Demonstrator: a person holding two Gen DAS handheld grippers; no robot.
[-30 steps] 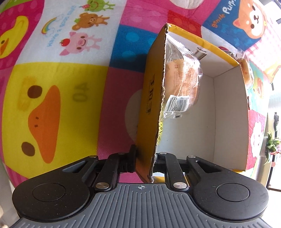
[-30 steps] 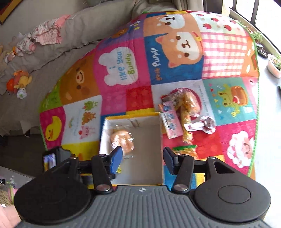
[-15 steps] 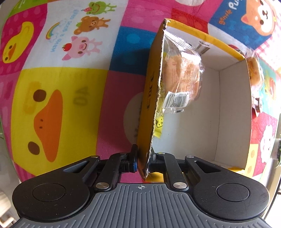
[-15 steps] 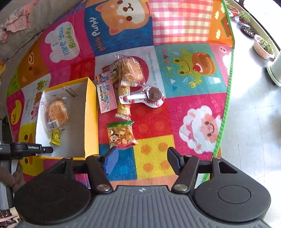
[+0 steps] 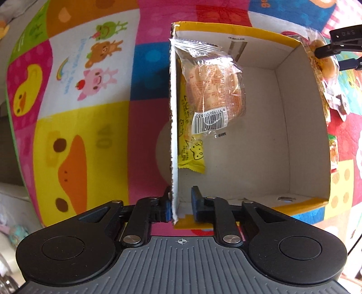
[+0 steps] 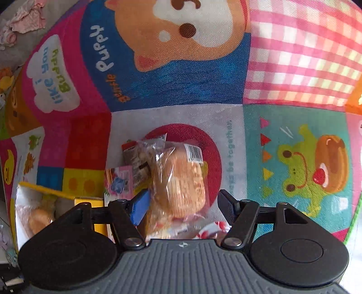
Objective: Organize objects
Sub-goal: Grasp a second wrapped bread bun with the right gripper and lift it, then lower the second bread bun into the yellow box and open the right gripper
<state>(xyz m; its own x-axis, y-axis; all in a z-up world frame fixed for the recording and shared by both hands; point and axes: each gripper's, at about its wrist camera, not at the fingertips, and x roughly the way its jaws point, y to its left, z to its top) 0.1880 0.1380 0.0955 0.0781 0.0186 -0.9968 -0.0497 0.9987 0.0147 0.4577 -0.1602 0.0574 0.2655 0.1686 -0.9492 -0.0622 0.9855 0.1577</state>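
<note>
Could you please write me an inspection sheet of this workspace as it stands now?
Surface: patchwork play mat with cartoon animals.
Job's things: cardboard box holding a wrapped bun and yellow packet; second wrapped bun among snack packets on the mat.
Clutter: pink cloth beyond the mat.
Grippers: left tool astride the box's wall, jaws just loosened; right tool open around the second bun, jaws just widened.
Cables: nothing seen.
Surroundings: grey cushion.

Inside the box (image 5: 301, 126), against its left wall: bun packet (image 5: 215, 95) atop snack bar (image 5: 192, 156); right, outside: another bun (image 6: 181, 181).
</note>
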